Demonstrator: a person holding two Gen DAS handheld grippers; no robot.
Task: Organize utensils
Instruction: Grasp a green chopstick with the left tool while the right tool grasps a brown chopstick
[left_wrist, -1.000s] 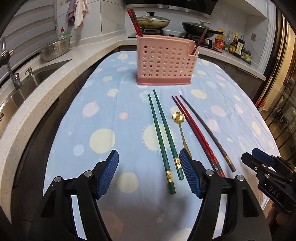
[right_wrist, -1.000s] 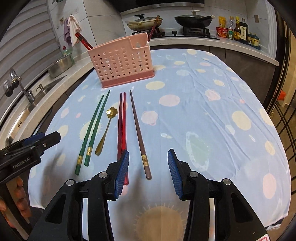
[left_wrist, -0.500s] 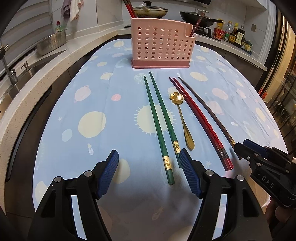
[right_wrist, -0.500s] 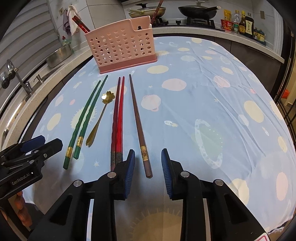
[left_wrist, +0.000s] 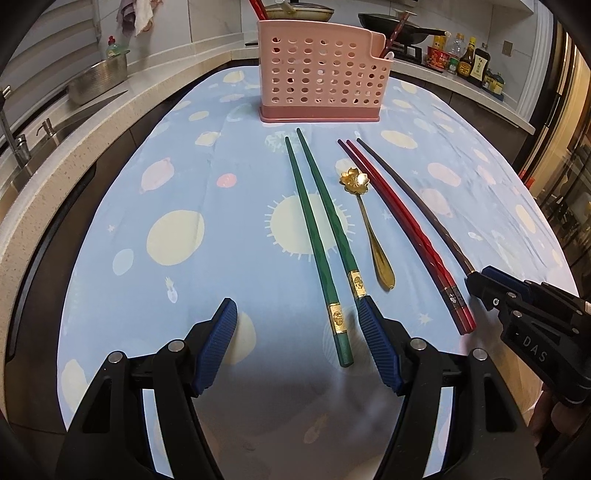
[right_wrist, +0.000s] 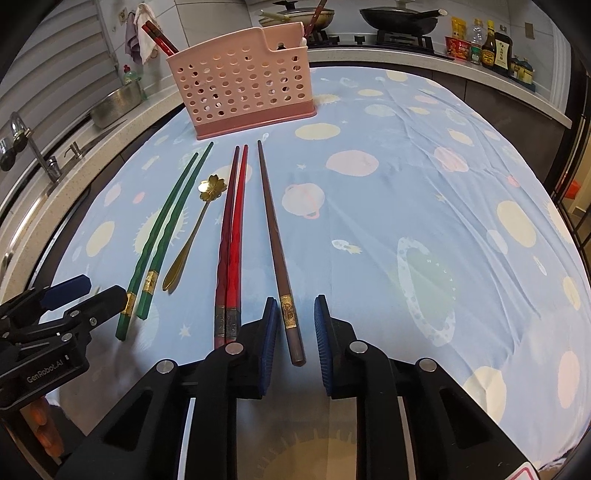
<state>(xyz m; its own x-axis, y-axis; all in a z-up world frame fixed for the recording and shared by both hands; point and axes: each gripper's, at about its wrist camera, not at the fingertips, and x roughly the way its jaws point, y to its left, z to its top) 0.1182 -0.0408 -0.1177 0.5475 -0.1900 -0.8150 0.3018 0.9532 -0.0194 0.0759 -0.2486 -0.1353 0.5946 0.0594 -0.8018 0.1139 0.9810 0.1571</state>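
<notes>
On the blue patterned tablecloth (left_wrist: 184, 192) lie a pair of green chopsticks (left_wrist: 314, 229), a gold flower spoon (left_wrist: 369, 221), a pair of red chopsticks (left_wrist: 399, 225) and one brown chopstick (right_wrist: 273, 229). Behind them stands a pink perforated utensil basket (right_wrist: 240, 85) that holds a few chopsticks. My right gripper (right_wrist: 295, 302) straddles the brown chopstick's handle end; its jaws are closing, and a gap still shows beside the stick. My left gripper (left_wrist: 297, 306) stands open low over the green chopsticks' handle ends, one of which lies between its fingers.
A stone counter with a sink and tap (right_wrist: 33, 147) and a metal bowl (left_wrist: 98, 81) runs along the left. Pans on a stove (right_wrist: 399, 16) and sauce bottles (left_wrist: 469, 62) stand behind the table. The cloth's near edge lies just under both grippers.
Both grippers have sunk closer to the cloth. The right jaws have narrowed around the brown chopstick's handle end. The left jaws kept their width.
</notes>
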